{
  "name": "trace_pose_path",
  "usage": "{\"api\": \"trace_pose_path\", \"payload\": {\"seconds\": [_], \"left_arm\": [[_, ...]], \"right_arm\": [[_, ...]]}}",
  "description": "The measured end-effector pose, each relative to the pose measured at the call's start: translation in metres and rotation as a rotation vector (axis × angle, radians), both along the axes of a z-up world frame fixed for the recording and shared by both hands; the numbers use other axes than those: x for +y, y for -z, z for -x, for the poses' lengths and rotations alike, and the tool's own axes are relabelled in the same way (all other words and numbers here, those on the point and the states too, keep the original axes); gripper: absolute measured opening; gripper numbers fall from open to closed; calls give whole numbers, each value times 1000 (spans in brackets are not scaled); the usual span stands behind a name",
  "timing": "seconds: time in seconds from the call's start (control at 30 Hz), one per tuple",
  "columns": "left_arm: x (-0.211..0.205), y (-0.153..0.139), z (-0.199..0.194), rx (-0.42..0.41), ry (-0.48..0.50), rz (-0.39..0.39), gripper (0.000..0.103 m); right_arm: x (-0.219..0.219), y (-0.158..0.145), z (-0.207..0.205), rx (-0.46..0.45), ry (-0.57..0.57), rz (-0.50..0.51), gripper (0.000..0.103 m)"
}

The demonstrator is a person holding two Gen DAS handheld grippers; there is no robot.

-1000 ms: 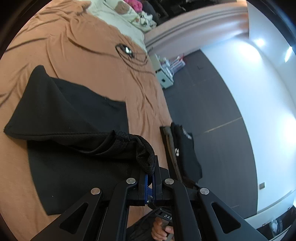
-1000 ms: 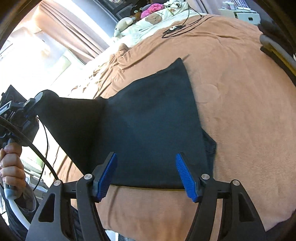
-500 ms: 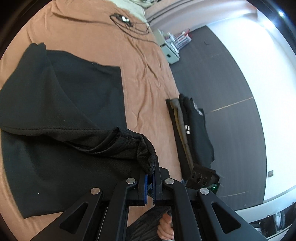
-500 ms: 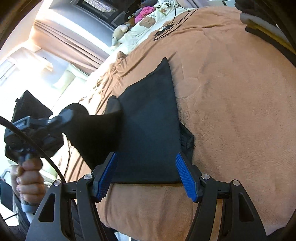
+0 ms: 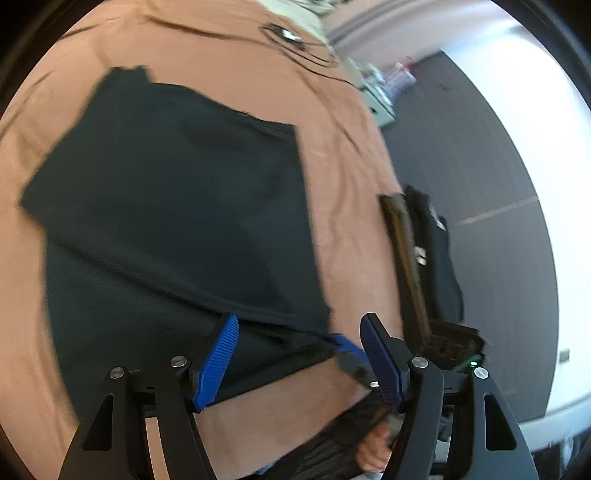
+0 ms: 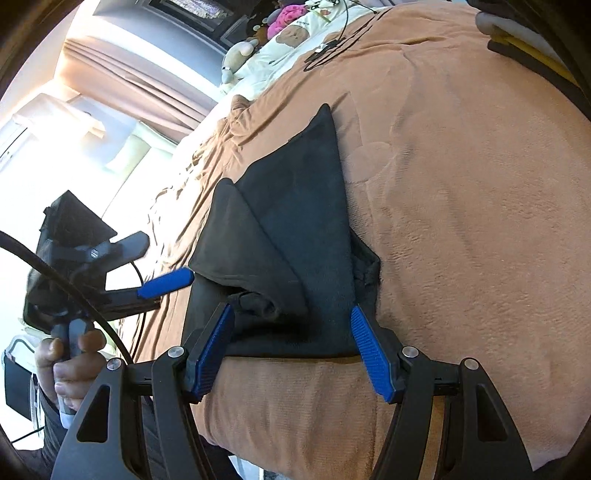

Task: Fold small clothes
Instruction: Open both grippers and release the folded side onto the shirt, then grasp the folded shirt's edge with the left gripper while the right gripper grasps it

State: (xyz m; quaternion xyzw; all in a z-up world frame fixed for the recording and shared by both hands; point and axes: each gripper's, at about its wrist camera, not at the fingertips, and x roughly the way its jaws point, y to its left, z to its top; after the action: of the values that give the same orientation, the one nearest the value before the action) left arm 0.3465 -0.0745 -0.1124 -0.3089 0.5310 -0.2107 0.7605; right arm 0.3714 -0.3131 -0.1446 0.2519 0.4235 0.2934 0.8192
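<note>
A black garment [image 5: 177, 206] lies on the brown bed cover [image 5: 343, 155], with one side folded over itself; in the right wrist view [image 6: 295, 236] the folded flap lies diagonally on top. My left gripper [image 5: 299, 354] is open and empty just above the garment's near edge. It also shows in the right wrist view [image 6: 162, 258], left of the garment, jaws apart. My right gripper [image 6: 291, 343] is open and empty at the garment's near edge. One of its blue fingertips [image 5: 347, 345] shows in the left wrist view.
A stack of folded clothes [image 5: 424, 258] sits at the bed's right edge, also in the right wrist view [image 6: 532, 48]. A cable with a small device [image 5: 291, 37] lies further up the bed. Pillows and soft toys [image 6: 291, 33] are at the head. Dark floor [image 5: 461, 147] lies beside the bed.
My left gripper has let go of the garment's bunched edge and opened. The lifted side has dropped flat as a fold. The right gripper stayed open.
</note>
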Motion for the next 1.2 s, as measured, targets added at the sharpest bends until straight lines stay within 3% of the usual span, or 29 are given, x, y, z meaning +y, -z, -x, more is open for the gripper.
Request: {"api": "trace_pose_path", "payload": {"seconds": [0.27,0.5,0.63,0.9,1.2], "left_arm": [[54,15,19,41,-115,-50,70],[83,38,33,91,-168,-38,70],[90,48,39,106,-185,-23,70],[91,52,41,92,-172,-15,68],[97,56,43,95,-186,-10,55]], "right_arm": [[17,-5,-2,-22,-12,62,64],[28,-6,-1,-27,-11,98,64],[30,-9,5,-49,-6,127,64],[35,-30,26,-194,-6,162,64],[68,-21,23,-176,-72,346,64]]}}
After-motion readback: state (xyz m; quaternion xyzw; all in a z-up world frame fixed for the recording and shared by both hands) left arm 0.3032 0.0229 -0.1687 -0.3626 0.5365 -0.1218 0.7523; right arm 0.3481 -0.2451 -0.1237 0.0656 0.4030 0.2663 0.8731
